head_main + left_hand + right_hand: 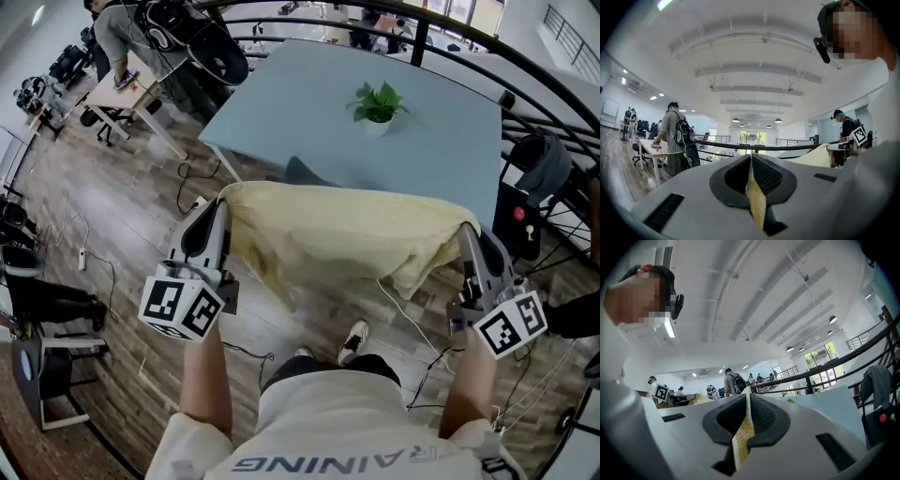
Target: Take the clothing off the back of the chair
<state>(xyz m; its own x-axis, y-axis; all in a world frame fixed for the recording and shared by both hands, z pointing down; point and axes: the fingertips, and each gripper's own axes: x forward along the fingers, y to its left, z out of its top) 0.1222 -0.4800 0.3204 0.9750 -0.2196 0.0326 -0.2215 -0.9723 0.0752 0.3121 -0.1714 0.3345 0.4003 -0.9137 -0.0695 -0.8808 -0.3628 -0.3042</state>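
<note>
The yellow garment (pixel 328 234) hangs stretched between the left claw (pixel 223 208) and right claw (pixel 469 239), each clamped on an edge, just before the blue table (pixel 309 103). The gripper views show fabric pinched between the jaws. Only the head view shows its full span.

The clothing (pixel 342 230) spans between the left gripper (pixel 224 201) at its left end and the right gripper (pixel 466 236) at its right. Behind it lies the table (pixel 300 112), with a potted plant (pixel 377 105) on it, right of centre.
</note>
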